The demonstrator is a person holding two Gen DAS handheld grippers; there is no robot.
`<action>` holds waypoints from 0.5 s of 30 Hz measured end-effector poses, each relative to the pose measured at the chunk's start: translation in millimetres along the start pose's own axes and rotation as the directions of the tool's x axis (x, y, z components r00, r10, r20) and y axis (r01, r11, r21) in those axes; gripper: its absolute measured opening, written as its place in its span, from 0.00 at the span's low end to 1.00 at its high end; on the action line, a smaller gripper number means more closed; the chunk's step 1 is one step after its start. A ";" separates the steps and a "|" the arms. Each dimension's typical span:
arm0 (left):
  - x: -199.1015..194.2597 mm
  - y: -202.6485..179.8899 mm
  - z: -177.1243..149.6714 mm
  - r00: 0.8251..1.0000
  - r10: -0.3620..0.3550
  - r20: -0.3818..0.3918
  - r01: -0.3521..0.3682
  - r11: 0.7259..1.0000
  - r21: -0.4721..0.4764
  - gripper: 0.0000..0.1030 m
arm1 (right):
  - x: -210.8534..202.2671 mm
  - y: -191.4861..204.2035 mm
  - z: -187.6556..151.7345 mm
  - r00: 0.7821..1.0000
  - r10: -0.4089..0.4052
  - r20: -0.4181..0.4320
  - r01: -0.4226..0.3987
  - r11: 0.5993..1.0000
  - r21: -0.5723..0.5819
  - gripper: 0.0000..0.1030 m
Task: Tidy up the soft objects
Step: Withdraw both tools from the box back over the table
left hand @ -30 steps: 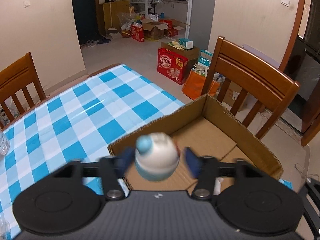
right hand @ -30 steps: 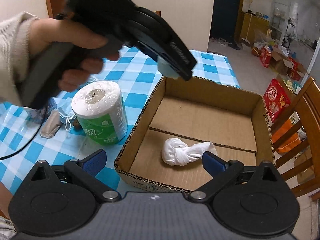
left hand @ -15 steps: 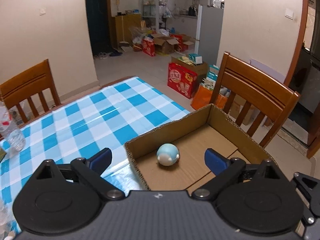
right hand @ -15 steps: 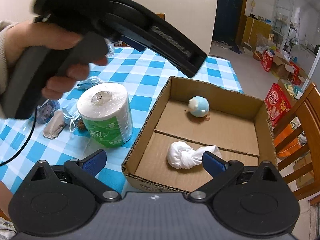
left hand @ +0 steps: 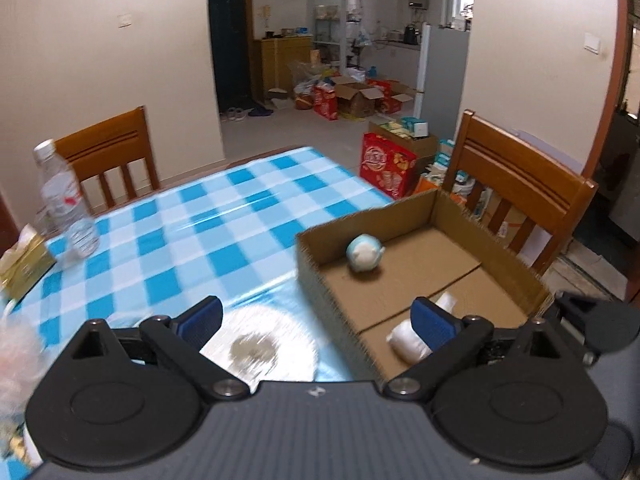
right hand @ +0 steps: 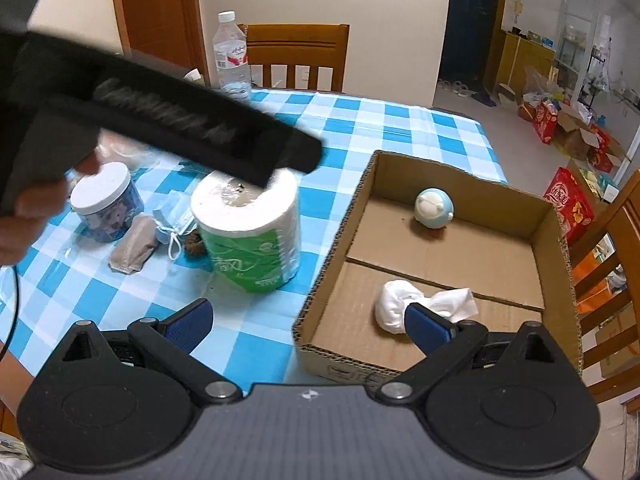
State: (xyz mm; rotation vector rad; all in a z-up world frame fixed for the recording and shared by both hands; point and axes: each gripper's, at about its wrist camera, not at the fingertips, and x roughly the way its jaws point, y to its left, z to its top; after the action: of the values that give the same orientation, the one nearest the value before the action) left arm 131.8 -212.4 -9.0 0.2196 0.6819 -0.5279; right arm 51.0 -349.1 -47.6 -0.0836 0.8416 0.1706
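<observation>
A cardboard box (right hand: 556, 240) stands on the blue checked table; it also shows in the left wrist view (left hand: 308, 276). A blue-and-white soft ball (right hand: 434, 208) (left hand: 364, 254) lies in its far part. A knotted white cloth (right hand: 400, 306) (left hand: 408, 346) lies in its near part. A toilet paper roll (right hand: 252, 236) (left hand: 260, 348) stands left of the box. My left gripper (left hand: 316, 318) is open and empty, above the roll. My right gripper (right hand: 306, 322) is open and empty, over the box's near left corner.
Left of the roll lie a face mask (right hand: 172, 226), a grey pouch (right hand: 134, 250) and a white-lidded jar (right hand: 106, 202). A water bottle (right hand: 232, 58) (left hand: 66, 204) stands at the far edge. A tissue pack (left hand: 22, 264) lies at the left. Wooden chairs (left hand: 516, 188) surround the table.
My left gripper opened and dropped the blue-and-white ball into the box, then drew back to the left, over the toilet paper roll. My right gripper stayed almost still.
</observation>
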 end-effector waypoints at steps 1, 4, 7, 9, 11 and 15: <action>-3.9 3.7 -4.9 1.000 0.013 -0.002 -0.013 1.000 -0.002 0.97 | 0.1 2.8 -0.2 1.000 0.000 0.001 0.000 1.000 -0.002 1.00; -16.4 20.0 -21.1 0.998 0.057 -0.009 -0.057 0.998 -0.019 0.97 | 1.3 11.3 -1.3 1.000 0.004 -0.005 -0.005 1.000 -0.007 1.00; -28.8 42.3 -37.7 0.996 0.089 -0.022 -0.090 0.994 -0.062 0.97 | 4.3 20.0 -3.5 1.000 0.010 -0.008 -0.010 1.000 -0.011 1.00; -34.7 56.7 -48.3 0.994 0.105 -0.034 -0.108 0.990 -0.095 0.97 | 8.3 26.4 -4.3 1.000 0.011 -0.013 -0.011 1.000 -0.006 1.00; -40.7 70.1 -59.4 0.992 0.114 -0.048 -0.118 0.986 -0.116 0.97 | 12.7 32.8 -4.1 1.000 0.016 -0.018 -0.016 1.000 0.006 1.00; -50.1 91.5 -79.4 0.986 0.148 -0.078 -0.156 0.981 -0.112 0.97 | 20.1 50.1 -1.7 0.999 0.036 -0.027 -0.035 0.999 0.012 1.00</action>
State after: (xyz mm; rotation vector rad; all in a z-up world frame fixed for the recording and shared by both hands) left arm 104.7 -86.8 -34.7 0.1785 0.7543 -0.3336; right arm 53.7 -297.8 -64.1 -0.0602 0.8711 0.1983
